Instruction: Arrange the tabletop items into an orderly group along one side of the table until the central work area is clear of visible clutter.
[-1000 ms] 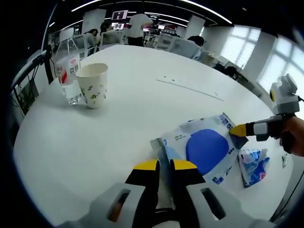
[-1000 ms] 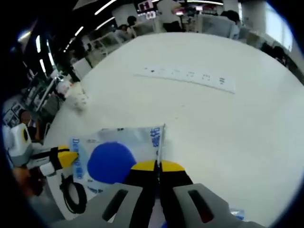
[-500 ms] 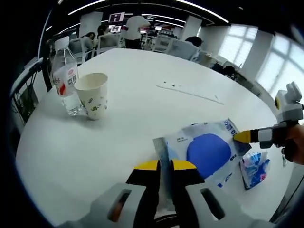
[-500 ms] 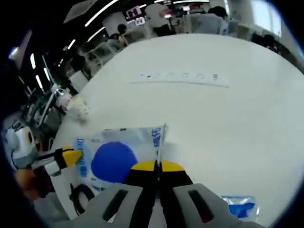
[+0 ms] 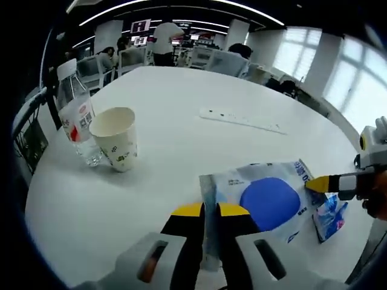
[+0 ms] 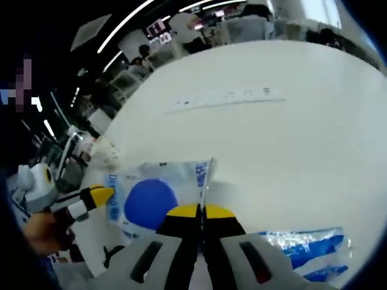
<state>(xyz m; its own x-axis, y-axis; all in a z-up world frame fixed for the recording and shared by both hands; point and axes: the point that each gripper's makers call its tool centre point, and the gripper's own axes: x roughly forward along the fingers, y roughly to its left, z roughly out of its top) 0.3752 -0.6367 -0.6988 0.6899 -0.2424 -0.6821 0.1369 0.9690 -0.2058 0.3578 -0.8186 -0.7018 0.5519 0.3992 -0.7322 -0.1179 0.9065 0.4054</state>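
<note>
Both claws pinch same plastic bag point(image 5: 266, 196), low centre of left gripper view: left gripper point(image 5: 205, 210) tight on one edge, right gripper point(image 6: 200, 211) tight on other. Uneven pull: bag could rip or slip. Paper cup point(image 5: 114, 138), water bottle point(image 5: 77, 116) left; bag swing could tip them.

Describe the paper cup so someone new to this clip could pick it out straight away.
On the round white table, look toward the edge away from the windows, where a clear water bottle with a red label stands. The paper cup stands upright right beside it: open-topped, cream-coloured, with small printed motifs, unlike the flat plastic packets held near the grippers.
</note>
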